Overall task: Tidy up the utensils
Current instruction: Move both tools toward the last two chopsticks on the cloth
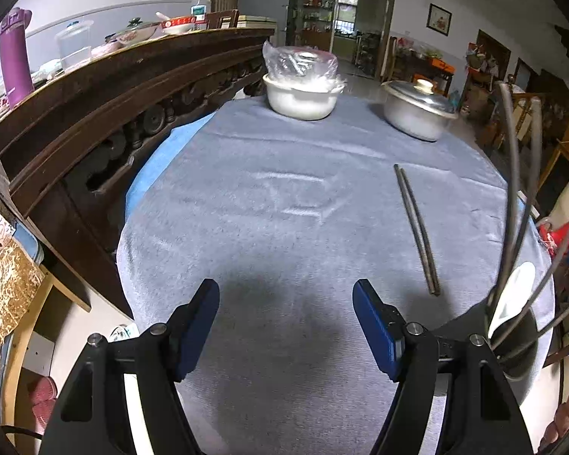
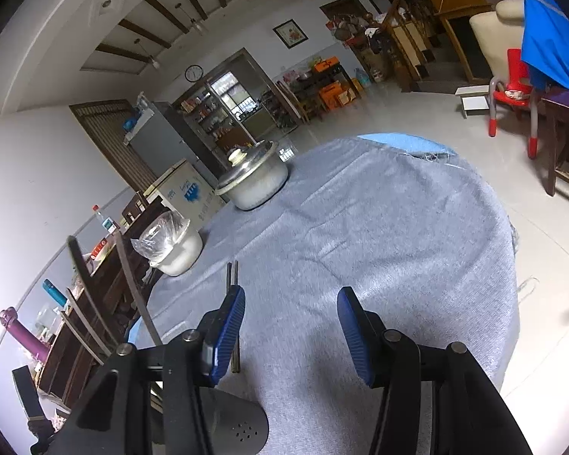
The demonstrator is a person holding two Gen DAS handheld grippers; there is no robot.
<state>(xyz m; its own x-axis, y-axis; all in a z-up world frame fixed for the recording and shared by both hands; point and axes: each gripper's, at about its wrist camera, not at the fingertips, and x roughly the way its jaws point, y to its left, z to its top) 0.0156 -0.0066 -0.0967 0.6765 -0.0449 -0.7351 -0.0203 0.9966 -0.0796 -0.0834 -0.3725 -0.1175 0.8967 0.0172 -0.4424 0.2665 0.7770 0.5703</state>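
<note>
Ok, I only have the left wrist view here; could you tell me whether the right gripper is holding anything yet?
Observer: No, the right gripper is open, with only the grey cloth showing between its jaws.
Operator: Thank you. Where do the chopsticks sit relative to it?
Observer: The chopsticks lie on the cloth and pass behind the jaw on the picture's left, so they are not between the jaws.
</note>
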